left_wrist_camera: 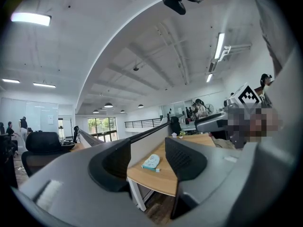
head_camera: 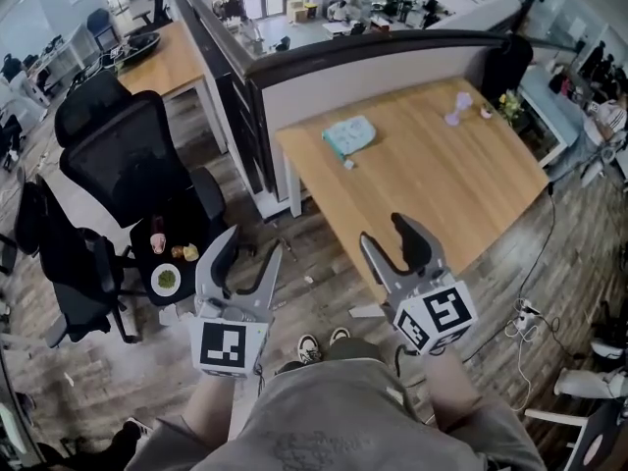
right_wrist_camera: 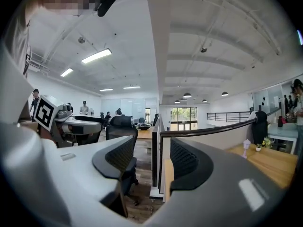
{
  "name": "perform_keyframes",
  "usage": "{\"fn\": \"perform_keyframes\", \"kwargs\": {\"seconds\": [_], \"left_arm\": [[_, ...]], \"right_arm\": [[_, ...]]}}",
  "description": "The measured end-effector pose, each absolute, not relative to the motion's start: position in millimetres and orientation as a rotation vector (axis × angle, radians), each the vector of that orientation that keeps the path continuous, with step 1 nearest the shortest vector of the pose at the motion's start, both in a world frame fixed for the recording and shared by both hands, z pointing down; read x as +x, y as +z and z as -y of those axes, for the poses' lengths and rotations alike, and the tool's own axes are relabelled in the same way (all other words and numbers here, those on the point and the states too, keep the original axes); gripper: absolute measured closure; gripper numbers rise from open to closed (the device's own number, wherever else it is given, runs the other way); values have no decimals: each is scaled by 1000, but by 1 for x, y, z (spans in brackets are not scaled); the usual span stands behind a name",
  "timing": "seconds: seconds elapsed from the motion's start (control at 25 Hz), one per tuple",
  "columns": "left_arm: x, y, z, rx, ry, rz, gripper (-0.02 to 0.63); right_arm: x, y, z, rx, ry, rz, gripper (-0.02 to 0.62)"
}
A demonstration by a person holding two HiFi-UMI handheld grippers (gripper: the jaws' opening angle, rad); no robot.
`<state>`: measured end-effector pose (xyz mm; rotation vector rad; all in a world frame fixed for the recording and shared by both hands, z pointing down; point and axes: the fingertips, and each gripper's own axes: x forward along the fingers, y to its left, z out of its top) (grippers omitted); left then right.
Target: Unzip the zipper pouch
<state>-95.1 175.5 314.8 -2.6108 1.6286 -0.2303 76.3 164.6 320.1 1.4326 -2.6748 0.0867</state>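
Note:
A pale blue zipper pouch [head_camera: 349, 134] lies on the wooden desk [head_camera: 442, 189] near its far left corner; the left gripper view shows the pouch [left_wrist_camera: 151, 161] small and distant between the jaws. My left gripper [head_camera: 250, 250] is held low over the floor, left of the desk, open and empty. My right gripper [head_camera: 392, 237] hovers at the desk's near edge, also open with nothing between its jaws. Both are well short of the pouch. In the right gripper view, the right gripper [right_wrist_camera: 151, 162] faces the desk's partition.
A small lilac object [head_camera: 459, 107] and a little plant [head_camera: 508, 105] stand at the desk's far right. A grey partition [head_camera: 392, 62] runs behind the desk. Black office chairs [head_camera: 128, 150] and a stool with a plate [head_camera: 166, 279] stand on the left.

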Motion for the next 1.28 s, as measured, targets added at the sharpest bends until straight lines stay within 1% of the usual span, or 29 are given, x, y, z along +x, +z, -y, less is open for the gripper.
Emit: {"fn": "perform_keyframes", "kwargs": {"seconds": [0.24, 0.44, 0.6, 0.96, 1.28], "left_arm": [[-102, 318, -134, -2576, -155, -1656, 390], [-96, 325, -97, -2596, -197, -1645, 390], [-91, 330, -57, -2569, -207, -1651, 390], [-71, 337, 31, -2571, -298, -1699, 390], [-57, 334, 78, -2538, -302, -1687, 391]], "right_arm": [[60, 330, -128, 1372, 67, 2683, 370], [70, 342, -90, 1375, 110, 2666, 370], [74, 351, -56, 1289, 180, 2702, 370], [87, 363, 41, 1189, 169, 2685, 370], [103, 364, 85, 1189, 157, 2695, 370]]}}
